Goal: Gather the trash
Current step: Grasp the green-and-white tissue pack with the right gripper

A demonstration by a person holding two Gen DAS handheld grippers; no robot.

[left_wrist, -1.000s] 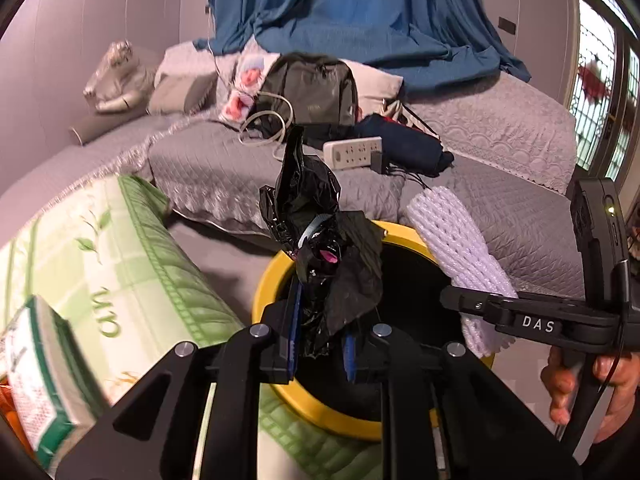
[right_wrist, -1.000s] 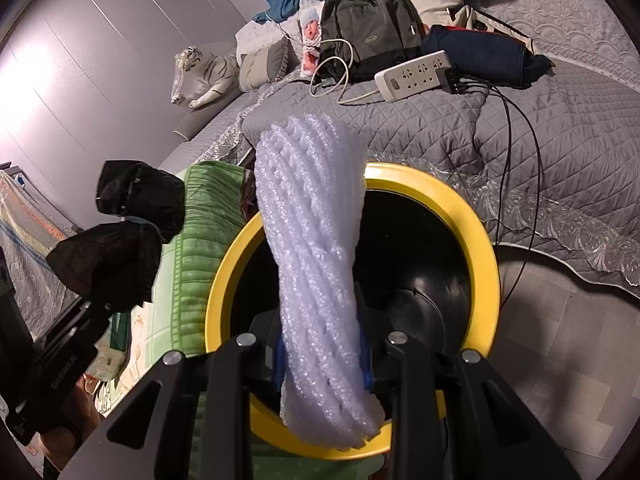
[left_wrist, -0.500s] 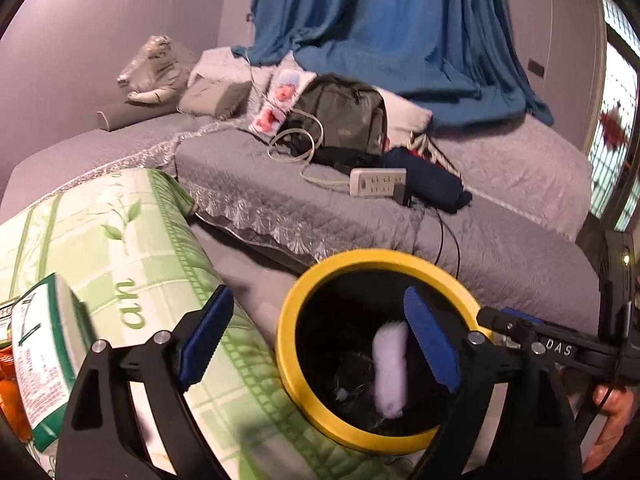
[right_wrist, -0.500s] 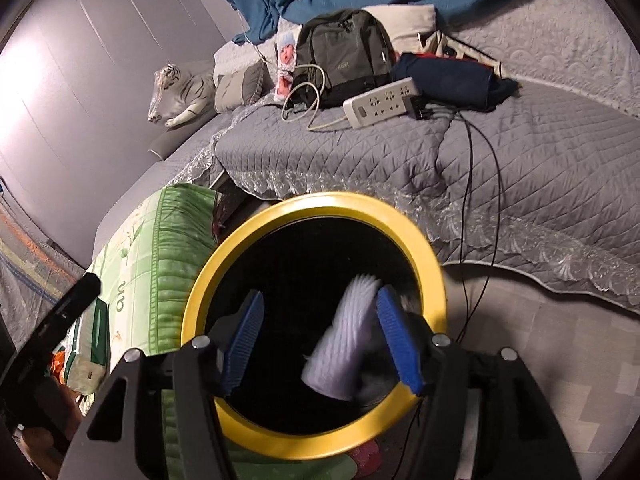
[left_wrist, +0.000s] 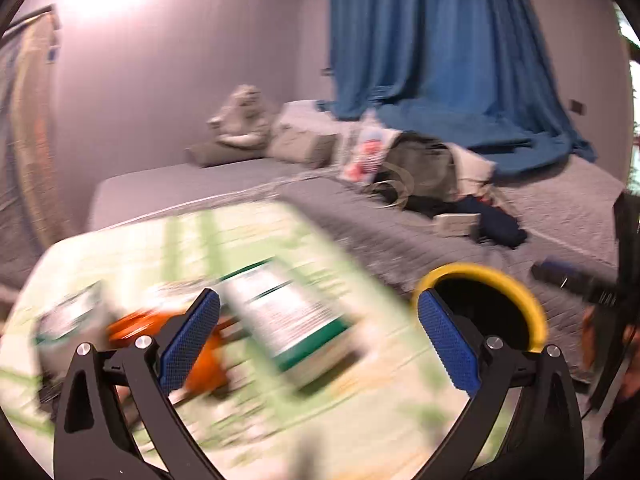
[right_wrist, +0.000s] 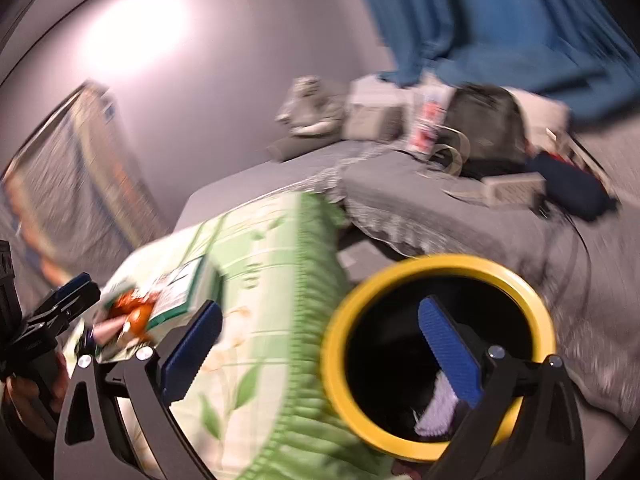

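boxes (left_wrist: pixel 292 316) lie on green cushion (right_wrist: pixel 276 320) beside bin (right_wrist: pixel 438 356)

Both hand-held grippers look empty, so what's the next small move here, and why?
Probably ease the open left hand-held gripper down onto the green-and-white box lying on the green mat; it sits right between the blue pads, and the yellow-rimmed bin stands close by.

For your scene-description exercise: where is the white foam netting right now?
In the right wrist view, the white foam netting lies inside the yellow-rimmed bin, low at its right side, partly behind the right gripper's right finger; the green patterned cushion lies left of the bin.
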